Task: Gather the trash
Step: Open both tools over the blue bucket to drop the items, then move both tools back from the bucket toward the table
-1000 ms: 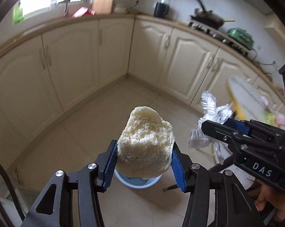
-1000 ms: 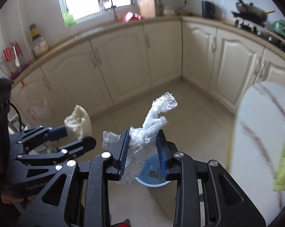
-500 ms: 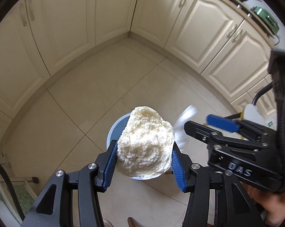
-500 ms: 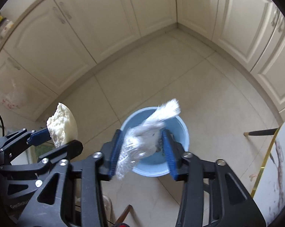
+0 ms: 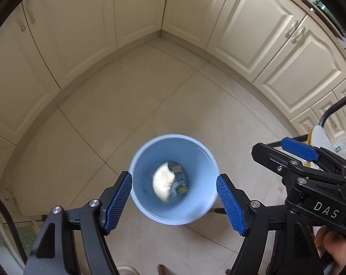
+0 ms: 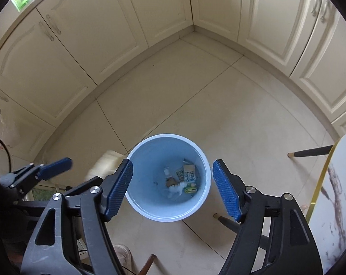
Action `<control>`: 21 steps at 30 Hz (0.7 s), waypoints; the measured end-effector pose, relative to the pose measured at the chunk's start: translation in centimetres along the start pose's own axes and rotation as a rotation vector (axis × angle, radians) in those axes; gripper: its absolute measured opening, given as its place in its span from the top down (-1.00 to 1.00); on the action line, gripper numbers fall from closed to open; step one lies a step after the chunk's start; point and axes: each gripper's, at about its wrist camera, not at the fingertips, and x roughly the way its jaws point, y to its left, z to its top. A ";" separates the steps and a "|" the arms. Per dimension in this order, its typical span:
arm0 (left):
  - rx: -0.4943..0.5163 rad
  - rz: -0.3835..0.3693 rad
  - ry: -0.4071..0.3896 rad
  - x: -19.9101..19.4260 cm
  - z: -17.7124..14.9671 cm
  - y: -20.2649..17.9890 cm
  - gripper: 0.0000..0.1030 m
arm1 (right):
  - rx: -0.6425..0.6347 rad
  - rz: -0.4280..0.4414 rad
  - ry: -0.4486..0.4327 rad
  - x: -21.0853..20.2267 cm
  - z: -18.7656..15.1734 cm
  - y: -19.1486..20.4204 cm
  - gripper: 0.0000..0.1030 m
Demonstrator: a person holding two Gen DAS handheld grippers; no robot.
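A round blue bin [image 5: 202,165] stands on the floor straight below both grippers. My left gripper [image 5: 174,201] hangs above it, its jaws opening, with nothing pressed between the blue pads. The pale bread lump [image 5: 163,182] is blurred in mid-fall over the bin's mouth. In the right wrist view the same lump [image 6: 104,163] shows as a pale smear beside the bin [image 6: 145,160]. My right gripper [image 6: 173,190] is also opening and holds nothing. The clear plastic wrap [image 6: 176,189] lies at the bin's bottom among small cartons [image 6: 189,176]. Each gripper sees the other: right gripper [image 5: 276,149], left gripper [image 6: 74,174].
Cream cabinets [image 5: 264,34] line the corner behind the bin. A marble-topped table with a gold edge [image 6: 333,194] and dark table legs [image 6: 310,152] stand to the right. A person's hand [image 5: 333,252] holds the right gripper. Beige tile floor [image 6: 196,91] surrounds the bin.
Both grippers swung down over the blue bin and opened. The plastic wrap left the right jaws and landed in the bin; the bread left the left jaws and is falling.
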 end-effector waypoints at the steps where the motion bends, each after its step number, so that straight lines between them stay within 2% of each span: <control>1: 0.001 0.016 -0.006 -0.2 -0.1 -0.3 -0.41 | 0.003 0.007 -0.005 -0.2 0.1 0.2 -0.37; 5: -0.033 0.102 -0.053 -2.8 -0.7 0.6 -0.41 | 0.000 0.017 -0.023 -1.4 0.1 0.7 -0.39; 7: -0.040 0.154 -0.073 -3.9 -1.2 0.4 -0.41 | -0.001 0.036 -0.032 -2.5 0.0 1.4 -0.44; 8: -0.038 0.185 -0.094 -5.2 -1.5 0.6 -0.41 | -0.006 0.051 -0.038 -3.2 -0.2 1.9 -0.53; 12: -0.064 0.223 -0.186 -10.1 -2.7 0.5 -0.41 | -0.047 0.087 -0.080 -6.7 -0.9 4.5 -0.58; 15: -0.074 0.219 -0.291 -15.0 -4.2 -0.2 -0.44 | -0.106 0.115 -0.150 -11.0 -1.8 6.9 -0.74; 17: -0.077 0.221 -0.365 -18.1 -5.6 -1.1 -0.55 | -0.144 0.110 -0.210 -14.5 -2.5 8.5 -0.78; 19: -0.067 0.220 -0.447 -21.4 -6.9 -2.7 -0.61 | -0.180 0.088 -0.286 -18.6 -3.6 9.6 -0.80; 21: -0.050 0.212 -0.527 -24.6 -8.4 -4.8 -0.68 | -0.210 0.047 -0.372 -23.3 -5.1 10.1 -0.92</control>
